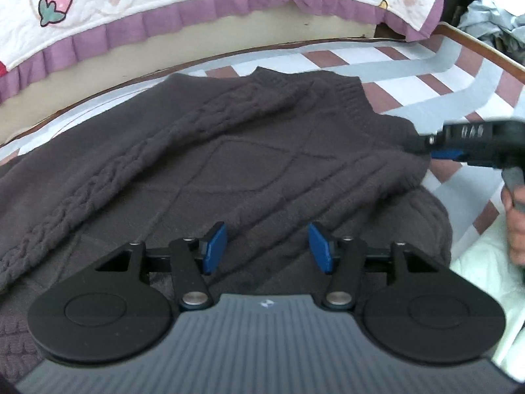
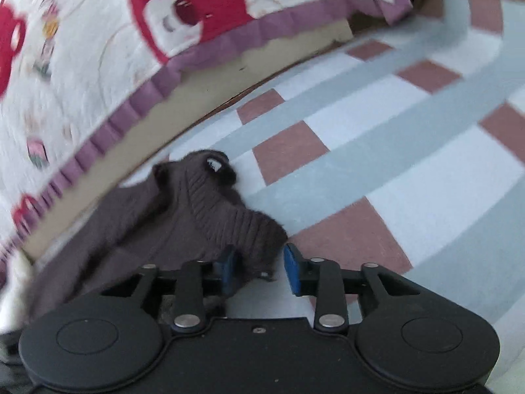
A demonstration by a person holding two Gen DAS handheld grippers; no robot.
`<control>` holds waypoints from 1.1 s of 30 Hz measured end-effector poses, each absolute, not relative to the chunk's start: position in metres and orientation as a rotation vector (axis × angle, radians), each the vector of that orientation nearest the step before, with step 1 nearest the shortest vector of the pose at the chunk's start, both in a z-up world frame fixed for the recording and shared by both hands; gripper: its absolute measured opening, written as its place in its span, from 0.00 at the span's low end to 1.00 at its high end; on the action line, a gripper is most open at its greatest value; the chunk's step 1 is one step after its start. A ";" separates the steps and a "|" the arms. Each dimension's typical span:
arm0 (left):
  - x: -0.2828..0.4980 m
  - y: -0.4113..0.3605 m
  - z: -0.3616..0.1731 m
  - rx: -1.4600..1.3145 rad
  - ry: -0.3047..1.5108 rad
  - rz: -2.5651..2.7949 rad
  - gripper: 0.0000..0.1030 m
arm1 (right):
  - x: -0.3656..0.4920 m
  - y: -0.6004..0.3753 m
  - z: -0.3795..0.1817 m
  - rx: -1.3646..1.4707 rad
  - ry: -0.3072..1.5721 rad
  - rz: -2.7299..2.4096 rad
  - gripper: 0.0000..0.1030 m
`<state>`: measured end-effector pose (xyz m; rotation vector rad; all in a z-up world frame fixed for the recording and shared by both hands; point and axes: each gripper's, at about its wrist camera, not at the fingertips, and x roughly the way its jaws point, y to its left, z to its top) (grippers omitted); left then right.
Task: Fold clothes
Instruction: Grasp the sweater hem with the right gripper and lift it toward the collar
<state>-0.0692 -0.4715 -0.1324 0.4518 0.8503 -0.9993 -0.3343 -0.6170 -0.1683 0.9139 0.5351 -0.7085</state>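
Note:
A dark brown cable-knit sweater (image 1: 210,164) lies spread on a checked sheet (image 1: 426,75), with a folded part across its top. My left gripper (image 1: 267,246) hovers open and empty over the sweater's near middle. My right gripper (image 2: 259,269) is open, with the ribbed edge of the sweater (image 2: 210,216) lying between its blue pads; the left pad (image 2: 226,269) is partly hidden by the knit. In the left wrist view the right gripper (image 1: 426,146) shows at the sweater's right edge, held by a hand.
A white quilt with strawberries, red bears and a purple frill (image 1: 131,29) hangs behind over a beige board (image 1: 229,32). A wooden rail (image 1: 485,49) and a pile of pale clothes (image 1: 492,23) sit at far right. White fabric (image 1: 482,272) lies near right.

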 end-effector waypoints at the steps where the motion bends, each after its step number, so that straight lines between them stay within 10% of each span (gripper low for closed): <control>1: -0.067 -0.472 -0.132 0.449 0.858 -0.999 0.53 | -0.338 -0.624 -0.165 0.991 0.544 -0.713 0.50; 22: -0.016 -0.457 -0.136 0.319 0.936 -0.863 0.54 | -0.232 -0.728 -0.201 1.372 0.456 -0.458 0.58; 23: -0.016 -0.457 -0.136 0.320 0.934 -0.863 0.54 | -0.226 -0.730 -0.205 1.366 0.439 -0.457 0.55; 24: -0.016 -0.457 -0.135 0.319 0.930 -0.863 0.53 | -0.220 -0.731 -0.208 1.360 0.422 -0.457 0.19; 25: -0.017 -0.457 -0.134 0.317 0.926 -0.864 0.53 | -0.216 -0.731 -0.203 1.296 0.408 -0.480 0.07; 33: -0.022 -0.446 -0.138 0.408 0.863 -0.835 0.54 | -0.197 -0.691 -0.135 0.464 0.483 -0.606 0.05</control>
